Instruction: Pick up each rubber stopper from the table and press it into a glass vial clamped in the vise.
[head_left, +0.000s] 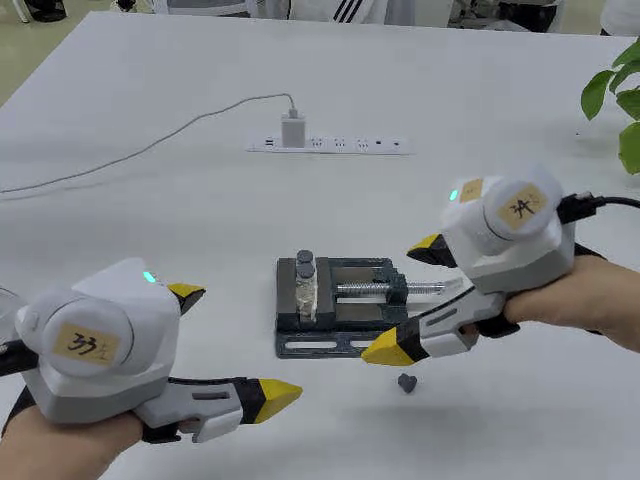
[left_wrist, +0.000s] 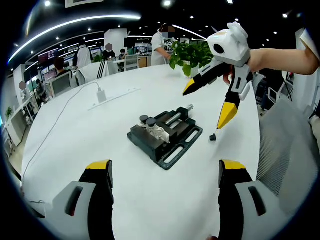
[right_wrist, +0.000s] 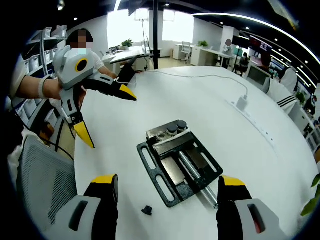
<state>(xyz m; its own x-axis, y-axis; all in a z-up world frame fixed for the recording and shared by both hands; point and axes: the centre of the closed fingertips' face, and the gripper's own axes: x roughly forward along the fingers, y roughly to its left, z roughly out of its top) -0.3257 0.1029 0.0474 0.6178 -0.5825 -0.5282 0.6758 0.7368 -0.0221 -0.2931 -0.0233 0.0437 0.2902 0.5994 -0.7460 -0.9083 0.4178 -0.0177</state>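
Observation:
A dark vise (head_left: 340, 325) sits mid-table with a row of glass vials (head_left: 305, 288) clamped in its jaws. In the right gripper view two vials (right_wrist: 176, 127) carry dark stoppers and one beside them looks uncapped. A loose dark rubber stopper (head_left: 406, 382) lies on the table just in front of the vise (left_wrist: 165, 136), also seen as the stopper (left_wrist: 213, 137) and the stopper (right_wrist: 147, 210). My right gripper (head_left: 400, 300) hovers open above the vise's right side and the stopper. My left gripper (head_left: 235, 343) is open at the lower left, apart from the vise (right_wrist: 177, 160).
A white power strip (head_left: 330, 145) with a charger (head_left: 292, 130) and its cable lies behind the vise. A green plant (head_left: 620, 100) stands at the right edge. Bare white table (head_left: 150, 220) surrounds the vise. People and chairs are in the background.

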